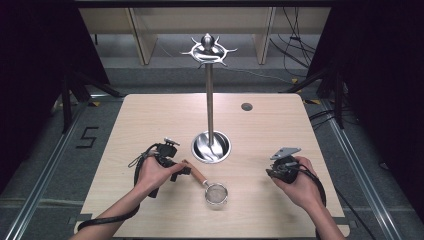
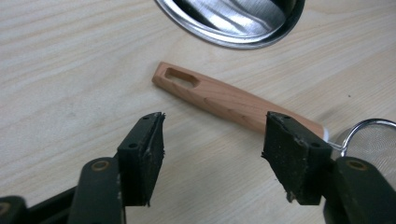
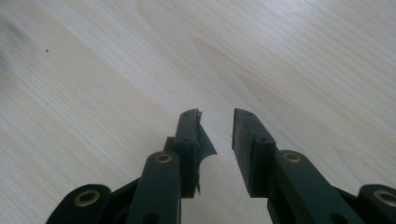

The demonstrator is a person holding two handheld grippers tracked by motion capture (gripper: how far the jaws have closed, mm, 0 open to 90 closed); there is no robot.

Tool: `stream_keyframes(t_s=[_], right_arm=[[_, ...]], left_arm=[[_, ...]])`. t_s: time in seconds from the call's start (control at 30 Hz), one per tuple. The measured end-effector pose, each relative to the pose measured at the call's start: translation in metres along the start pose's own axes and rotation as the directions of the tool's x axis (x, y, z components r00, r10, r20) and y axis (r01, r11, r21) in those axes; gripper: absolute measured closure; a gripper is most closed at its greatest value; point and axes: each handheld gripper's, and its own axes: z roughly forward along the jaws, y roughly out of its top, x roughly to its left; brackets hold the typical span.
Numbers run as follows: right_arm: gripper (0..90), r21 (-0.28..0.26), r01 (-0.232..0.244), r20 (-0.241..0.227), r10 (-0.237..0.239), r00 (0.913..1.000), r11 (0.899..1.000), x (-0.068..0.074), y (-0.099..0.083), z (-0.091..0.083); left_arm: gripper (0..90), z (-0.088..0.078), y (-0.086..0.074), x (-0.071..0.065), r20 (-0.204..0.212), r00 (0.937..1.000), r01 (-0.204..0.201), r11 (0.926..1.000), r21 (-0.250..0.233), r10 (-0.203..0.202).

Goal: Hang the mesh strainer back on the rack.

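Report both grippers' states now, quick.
Left gripper: open, holding nothing; the strainer's wooden handle lies on the table just beyond its jaws.
Right gripper: open, nothing between its jaws, bare table beneath.

**Colours and patterns on the surface**

Surface point(image 1: 150, 115): pale wood with fine lengthwise grain. Strainer handle point(image 2: 224, 98): warm reddish-tan wood; strainer mesh point(image 1: 216, 194): silvery grey wire. Stand point(image 1: 210, 100): polished silver metal with a mirror-bright dish. Left gripper point(image 2: 212, 154) and right gripper point(image 3: 217, 140): matt black jaws with brass-coloured rivets. Surrounding floor point(image 1: 60, 165): grey.
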Motion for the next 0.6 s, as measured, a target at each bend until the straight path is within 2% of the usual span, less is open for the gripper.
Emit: stream_keyframes(t_s=[0.07,0.1,0.13,0.2,0.33,0.37,0.43,0.6], right_arm=[[71.4,-0.005,0.001,-0.004,-0.001,1.0,1.0,0.0,0.003,0.001],[71.1,-0.001,-0.002,-0.009,0.002,1.0,1.0,0.0,0.003,0.001],[70.7,-0.004,0.0,-0.01,0.0,1.0,1.0,0.0,0.004,0.002],[70.4,-0.009,0.003,-0.013,-0.003,0.9999,1.0,-0.001,0.004,0.004],[69.6,-0.008,-0.007,-0.016,0.007,0.9999,1.0,-0.001,0.002,0.002],[69.4,-0.003,-0.02,-0.02,0.02,0.9996,1.0,-0.001,0.002,0.001],[69.0,-0.003,-0.022,-0.019,0.022,0.9996,1.0,-0.001,0.001,0.001],[68.1,0.008,-0.01,-0.018,0.01,0.9998,1.0,0.002,0.002,0.004]], left_arm=[[36.2,-0.001,0.002,-0.007,0.0,0.9986,0.053,0.9986,0.009,-0.053],[36.2,0.0,0.002,-0.01,-0.003,0.9974,0.072,0.9974,-0.001,-0.072],[35.9,0.001,0.002,-0.012,-0.007,0.9974,0.072,0.9973,-0.011,-0.072],[34.3,0.004,0.005,-0.015,-0.023,0.9973,0.07,0.9975,0.006,-0.07],[32.9,0.012,0.009,-0.024,-0.025,0.9917,0.126,0.992,-0.003,-0.126],[32.9,0.013,0.01,-0.024,-0.029,0.9928,0.116,0.9932,-0.007,-0.116],[31.2,0.016,0.011,-0.026,-0.022,0.9895,0.142,0.9897,-0.014,-0.143],[30.0,0.02,0.009,-0.029,-0.038,0.9884,0.147,0.9891,0.0,-0.147]])
